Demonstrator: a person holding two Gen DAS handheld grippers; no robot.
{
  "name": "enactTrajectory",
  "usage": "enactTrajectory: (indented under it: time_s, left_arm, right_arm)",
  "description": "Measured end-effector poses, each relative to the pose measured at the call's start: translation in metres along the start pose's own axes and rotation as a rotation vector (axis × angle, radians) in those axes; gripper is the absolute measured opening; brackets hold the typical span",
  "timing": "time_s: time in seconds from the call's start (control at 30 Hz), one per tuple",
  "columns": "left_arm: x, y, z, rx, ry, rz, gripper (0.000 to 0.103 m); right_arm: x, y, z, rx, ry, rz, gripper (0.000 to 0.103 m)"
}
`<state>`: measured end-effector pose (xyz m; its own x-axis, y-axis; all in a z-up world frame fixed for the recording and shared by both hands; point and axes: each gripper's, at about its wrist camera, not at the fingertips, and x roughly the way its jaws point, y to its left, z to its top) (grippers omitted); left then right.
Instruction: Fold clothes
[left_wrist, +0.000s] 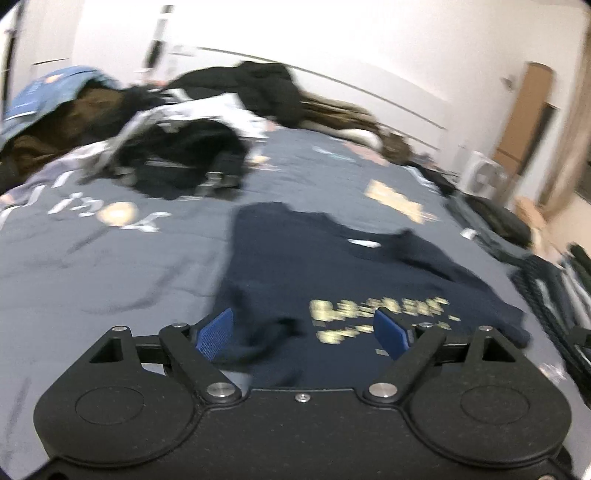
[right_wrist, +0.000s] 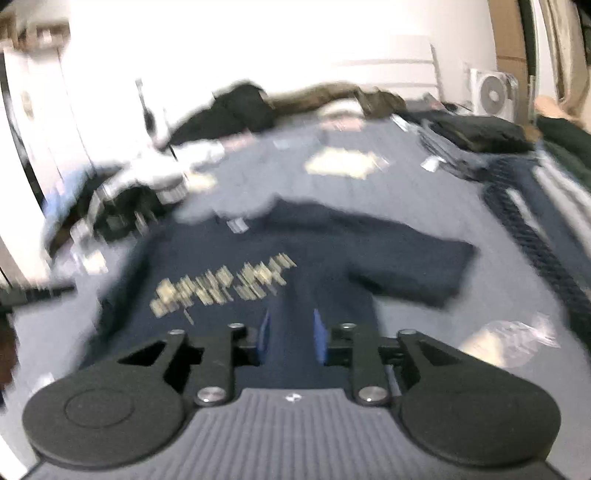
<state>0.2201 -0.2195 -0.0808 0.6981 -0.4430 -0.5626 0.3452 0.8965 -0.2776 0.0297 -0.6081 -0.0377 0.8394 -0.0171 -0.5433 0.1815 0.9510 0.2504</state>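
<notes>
A navy T-shirt (left_wrist: 332, 273) with gold lettering lies spread face up on the grey-blue bedspread (left_wrist: 92, 266). My left gripper (left_wrist: 303, 332) hovers over the shirt's lower part, open wide, its blue pads (left_wrist: 216, 332) clear of the cloth. In the right wrist view the same T-shirt (right_wrist: 295, 251) lies ahead, one sleeve stretched to the right. My right gripper (right_wrist: 291, 339) hangs above the shirt's lower part, open by a narrow gap with nothing between its blue pads (right_wrist: 319, 339). Both views are blurred.
A heap of unfolded clothes (left_wrist: 177, 140) covers the far left of the bed, with dark and brown garments (left_wrist: 280, 92) along the far edge. Folded dark items (right_wrist: 480, 133) sit at the right side. A white fan (right_wrist: 493, 92) stands by the wall.
</notes>
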Motion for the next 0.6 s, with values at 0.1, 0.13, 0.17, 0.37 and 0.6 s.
enactTrajectory:
  time_s: [0.1,0.13,0.17,0.37,0.6]
  left_arm:
    - [0.003,0.028,0.003,-0.023,0.006,0.072,0.082]
    - [0.005,0.033,0.003,-0.02,0.013,0.091,0.082]
    - [0.008,0.039,0.003,-0.017,0.02,0.11,0.082]
    - [0.036,0.063,-0.008,-0.099,0.084,0.059,0.082]
    - [0.079,0.073,-0.01,-0.109,0.151,0.003,0.074]
  right_arm:
    - [0.029,0.011,0.002,0.006,-0.018,0.054,0.037]
    - [0.037,0.015,0.0,-0.001,-0.017,0.066,0.038]
    - [0.046,0.018,-0.001,-0.008,-0.015,0.078,0.039]
    - [0.077,0.027,-0.012,-0.041,0.037,0.105,0.04]
    - [0.073,0.04,-0.007,-0.002,0.012,0.163,0.042]
